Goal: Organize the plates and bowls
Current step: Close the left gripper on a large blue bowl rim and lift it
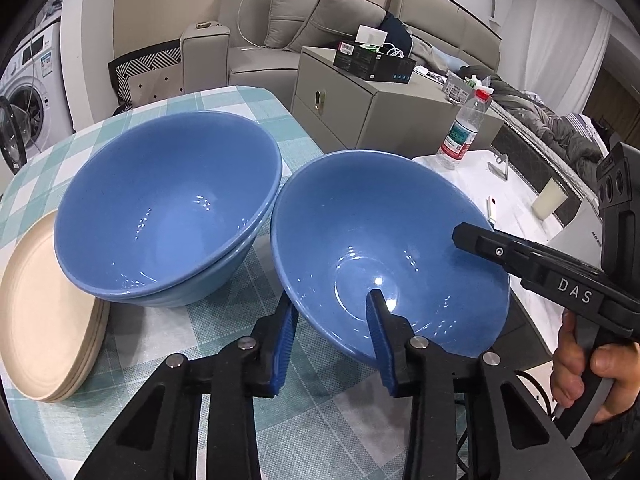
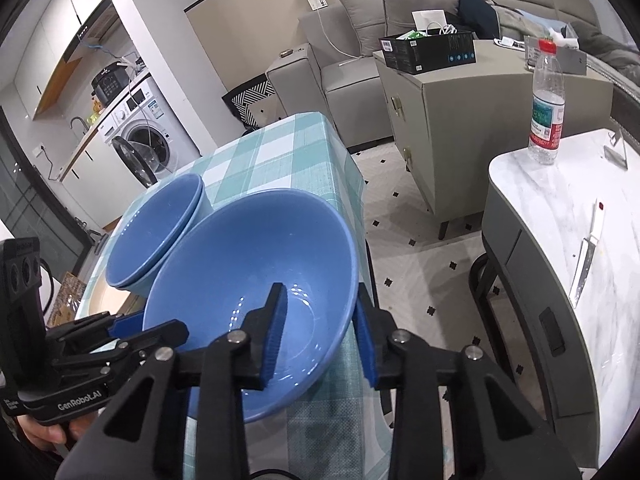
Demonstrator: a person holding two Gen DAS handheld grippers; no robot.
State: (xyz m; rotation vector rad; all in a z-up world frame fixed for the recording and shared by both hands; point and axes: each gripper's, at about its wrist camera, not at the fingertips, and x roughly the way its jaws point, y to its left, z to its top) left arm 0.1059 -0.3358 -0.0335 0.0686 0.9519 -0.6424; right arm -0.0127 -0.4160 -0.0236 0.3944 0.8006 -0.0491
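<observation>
A single blue bowl (image 1: 400, 232) (image 2: 248, 256) sits tilted at the right edge of the checked table (image 1: 240, 100). My left gripper (image 1: 332, 332) is shut on its near rim, one blue pad inside the bowl and one outside. My right gripper (image 2: 320, 336) clamps the rim on the bowl's right side in the same way; its black finger (image 1: 480, 244) reaches over the rim in the left wrist view. A stack of two blue bowls (image 1: 168, 208) (image 2: 156, 232) stands just left of it. Stacked beige plates (image 1: 44, 312) lie at the far left.
A white marble side table (image 2: 560, 240) stands to the right across a gap of floor, with a water bottle (image 2: 546, 108) and a knife (image 2: 586, 264) on it. A grey cabinet (image 2: 460, 120) and a sofa (image 2: 352, 60) stand behind. A washing machine (image 2: 144, 136) is far left.
</observation>
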